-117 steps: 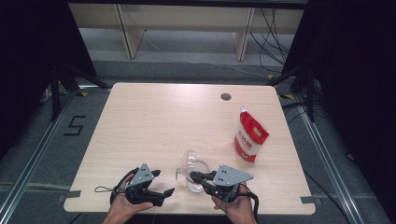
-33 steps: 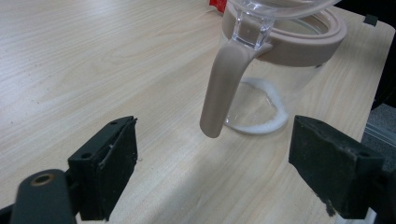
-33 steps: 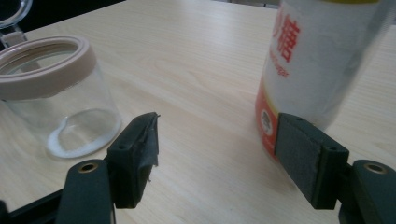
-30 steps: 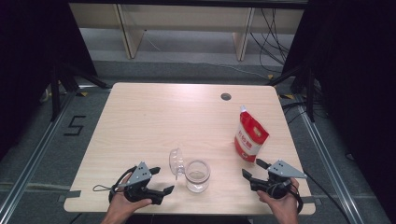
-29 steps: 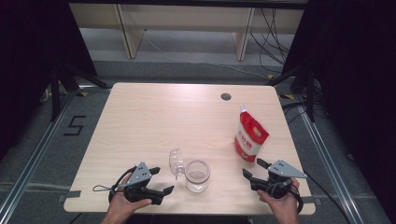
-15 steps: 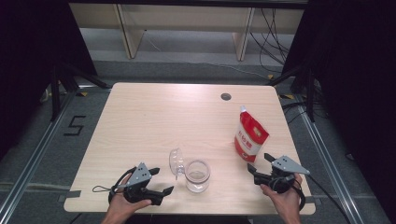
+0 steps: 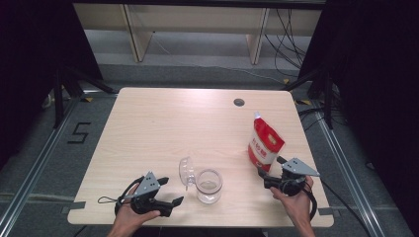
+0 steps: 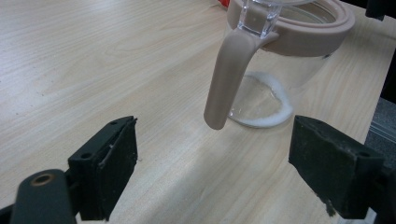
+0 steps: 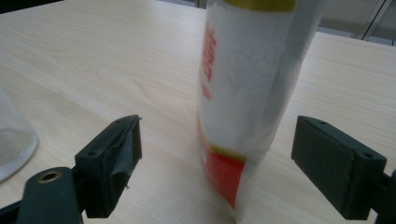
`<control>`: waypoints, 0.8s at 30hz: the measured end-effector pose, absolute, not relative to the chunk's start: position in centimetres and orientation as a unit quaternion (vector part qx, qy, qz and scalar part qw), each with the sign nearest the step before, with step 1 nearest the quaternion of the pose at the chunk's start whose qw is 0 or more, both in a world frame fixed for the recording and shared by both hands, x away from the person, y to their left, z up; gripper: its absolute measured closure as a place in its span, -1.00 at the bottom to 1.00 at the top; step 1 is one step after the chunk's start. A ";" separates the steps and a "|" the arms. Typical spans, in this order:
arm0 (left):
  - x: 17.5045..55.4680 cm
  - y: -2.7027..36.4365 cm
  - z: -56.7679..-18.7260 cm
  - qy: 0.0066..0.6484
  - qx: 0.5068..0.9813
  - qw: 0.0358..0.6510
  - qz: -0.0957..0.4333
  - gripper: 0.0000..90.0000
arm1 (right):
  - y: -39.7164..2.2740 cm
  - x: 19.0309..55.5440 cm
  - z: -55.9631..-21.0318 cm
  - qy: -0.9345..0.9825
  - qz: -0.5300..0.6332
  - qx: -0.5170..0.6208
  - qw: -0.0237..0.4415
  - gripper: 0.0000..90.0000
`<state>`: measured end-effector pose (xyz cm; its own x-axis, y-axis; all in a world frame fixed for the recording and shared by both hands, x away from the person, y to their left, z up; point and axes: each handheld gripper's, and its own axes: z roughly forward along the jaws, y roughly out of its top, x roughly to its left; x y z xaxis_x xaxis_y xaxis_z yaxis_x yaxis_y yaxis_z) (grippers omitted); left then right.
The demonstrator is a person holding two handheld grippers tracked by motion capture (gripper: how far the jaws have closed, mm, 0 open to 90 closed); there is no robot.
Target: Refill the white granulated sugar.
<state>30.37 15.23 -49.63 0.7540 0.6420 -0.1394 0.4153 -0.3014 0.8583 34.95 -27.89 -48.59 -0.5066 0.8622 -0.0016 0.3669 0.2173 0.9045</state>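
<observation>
A clear glass jar (image 7: pixel 209 185) stands near the table's front edge, its hinged lid (image 7: pixel 187 171) swung open to the left. In the left gripper view the jar (image 8: pixel 280 88) has a beige rim and clasp (image 8: pixel 229 79), and a ring of white powder lies on its bottom. My left gripper (image 7: pixel 170 191) rests open just left of the jar, with nothing between its fingers. A red and white pouch (image 7: pixel 265 143) stands upright at the right. My right gripper (image 7: pixel 270 167) is open at the pouch's base. Its jaws have just been opening, and the pouch (image 9: pixel 243 93) stands between them untouched.
The wooden table (image 7: pixel 173 128) has a round cable hole (image 7: pixel 239 102) at the back right. The jar's edge (image 9: pixel 11 140) lies left of the right gripper. Wooden shelving and cables stand on the floor beyond the table's far edge.
My right hand has left the jar, swung to the right, and now come forward to the pouch with its jaws spread wider. The left hand, jar and pouch have stayed put.
</observation>
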 end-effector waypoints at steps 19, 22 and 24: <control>30.4 15.2 -49.7 0.331 0.801 0.485 0.117 -0.66 | -27.9 38.0 -49.6 0.703 0.498 0.417 0.291 -0.64; 30.4 15.2 -49.8 0.333 0.799 0.485 0.121 -0.66 | -27.4 37.9 -49.8 0.702 0.499 0.435 0.261 -0.65; 30.4 15.2 -49.8 0.333 0.799 0.485 0.121 -0.66 | -27.5 38.1 -49.9 0.704 0.501 0.422 0.275 -0.65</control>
<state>30.35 15.16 -49.76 0.7486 0.6501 -0.1302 0.4156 -0.3071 0.8561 38.11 -27.48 -49.87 -0.4920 0.8698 0.0360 0.3183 0.1413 0.9374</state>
